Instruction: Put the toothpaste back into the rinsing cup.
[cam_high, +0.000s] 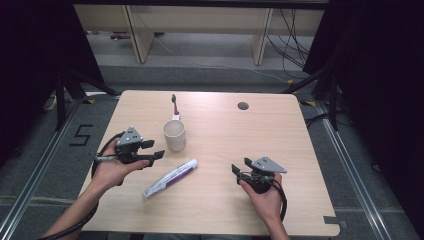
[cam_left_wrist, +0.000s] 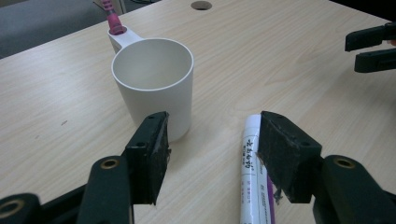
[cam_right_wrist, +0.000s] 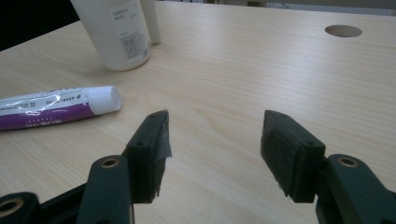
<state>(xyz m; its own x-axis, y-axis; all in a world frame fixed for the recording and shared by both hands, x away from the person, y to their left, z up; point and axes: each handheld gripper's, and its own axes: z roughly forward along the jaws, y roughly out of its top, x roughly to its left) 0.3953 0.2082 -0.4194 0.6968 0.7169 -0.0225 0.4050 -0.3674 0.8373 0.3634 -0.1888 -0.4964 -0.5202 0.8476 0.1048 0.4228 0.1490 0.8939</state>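
Observation:
A white cup (cam_high: 174, 134) stands upright near the table's middle; it appears in the left gripper view as the cup (cam_left_wrist: 154, 84) and in the right gripper view as the cup (cam_right_wrist: 114, 32). A pink-handled toothbrush (cam_high: 174, 107) stands in the holder on its far side. A white and purple toothpaste tube (cam_high: 170, 177) lies flat in front of the cup, also seen as the tube (cam_left_wrist: 254, 172) and the tube (cam_right_wrist: 53, 108). My left gripper (cam_high: 152, 150) is open just left of the cup, nothing between its jaws. My right gripper (cam_high: 241, 166) is open to the right of the tube, empty.
A round cable hole (cam_high: 243, 106) sits in the wooden table (cam_high: 280, 135) at the back right. Bare wood lies between the grippers and along the right side. The floor, desk legs and cables are beyond the far edge.

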